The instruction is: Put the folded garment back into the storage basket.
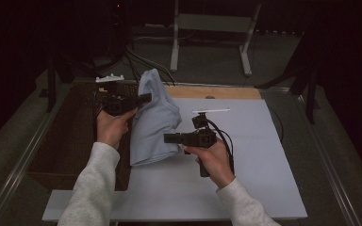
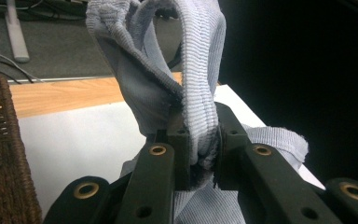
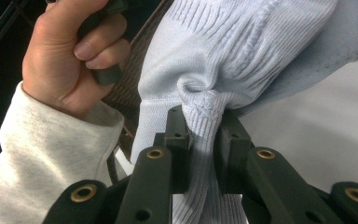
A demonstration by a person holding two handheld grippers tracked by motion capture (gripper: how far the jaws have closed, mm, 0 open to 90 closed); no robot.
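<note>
Cloth (image 1: 153,120) pinched by left gripper (image 1: 143,98) and right gripper (image 1: 167,138) fingers; fingertips buried in folds.

One overhead camera, two riding close on the grippers.
The high view looks forward and down on the surface (image 1: 245,155); both gripper views face the pale blue cloth (image 2: 191,93) up close.

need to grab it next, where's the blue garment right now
In the high view the blue garment hangs between both tools, above the white board's left edge, beside the wicker basket.

Ribbed knit cloth (image 2: 200,70), matt white board (image 1: 245,155), rough woven basket (image 2: 0,154).
</note>
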